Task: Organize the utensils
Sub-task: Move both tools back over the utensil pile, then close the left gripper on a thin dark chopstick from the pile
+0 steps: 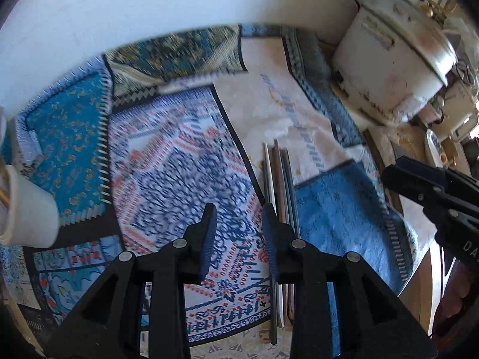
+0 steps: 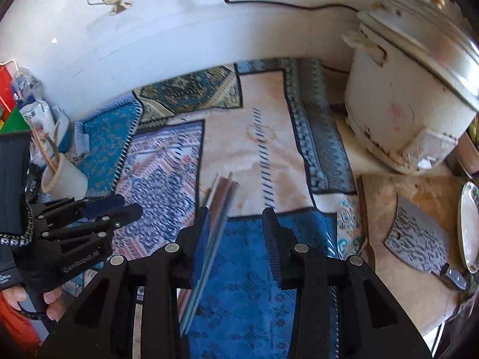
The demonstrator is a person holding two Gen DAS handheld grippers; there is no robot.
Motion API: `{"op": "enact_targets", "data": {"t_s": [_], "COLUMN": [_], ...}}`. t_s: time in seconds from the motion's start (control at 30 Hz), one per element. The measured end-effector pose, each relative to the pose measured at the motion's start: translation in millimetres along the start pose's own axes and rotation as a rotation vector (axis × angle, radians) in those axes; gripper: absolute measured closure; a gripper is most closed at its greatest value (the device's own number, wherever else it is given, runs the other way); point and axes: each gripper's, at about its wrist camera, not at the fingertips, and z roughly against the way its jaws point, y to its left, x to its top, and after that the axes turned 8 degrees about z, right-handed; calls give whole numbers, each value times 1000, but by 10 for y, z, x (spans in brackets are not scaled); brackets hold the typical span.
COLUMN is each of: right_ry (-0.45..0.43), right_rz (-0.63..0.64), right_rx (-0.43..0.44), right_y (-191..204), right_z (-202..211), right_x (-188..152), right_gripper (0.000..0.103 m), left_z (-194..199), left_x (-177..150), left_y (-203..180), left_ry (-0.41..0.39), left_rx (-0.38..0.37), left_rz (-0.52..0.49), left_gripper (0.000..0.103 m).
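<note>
A bundle of several chopsticks [image 1: 281, 185] lies flat on the patterned cloth, just right of my left gripper [image 1: 239, 227], which is open and empty above the cloth. In the right wrist view the chopsticks [image 2: 220, 203] lie beside the left finger of my right gripper [image 2: 236, 227], which is open and empty. A white cup [image 2: 64, 179] holding a few chopsticks stands at the left; its side shows in the left wrist view [image 1: 27, 206]. The left gripper also shows in the right wrist view [image 2: 110, 206], the right gripper in the left wrist view [image 1: 419, 176].
A white rice cooker [image 2: 404, 95] stands at the back right, also in the left wrist view [image 1: 389, 68]. A cleaver [image 2: 419, 239] lies on a wooden board beside a plate [image 2: 470, 224]. Bags and boxes [image 2: 30, 107] stand at the far left against the white wall.
</note>
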Motion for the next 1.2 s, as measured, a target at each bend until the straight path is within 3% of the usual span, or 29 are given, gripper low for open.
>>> {"op": "enact_targets", "data": {"t_s": [0.4, 0.7, 0.93, 1.2], "right_ry": [104, 131, 159, 205], "right_rz": [-29, -38, -38, -13], "right_rx": [26, 44, 86, 100], "right_y": [-174, -190, -124, 55], "right_z": [-328, -436, -610, -884], "right_x": [-272, -339, -328, -305], "right_gripper": [71, 71, 71, 71], "left_z": [-605, -613, -676, -586], "left_x": [-207, -228, -233, -303], "left_y": [-130, -215, -260, -59], "left_ry": [152, 132, 95, 120], "left_rx": [8, 29, 48, 22], "left_rz": [-27, -54, -108, -112], "left_gripper": [73, 79, 99, 99]}}
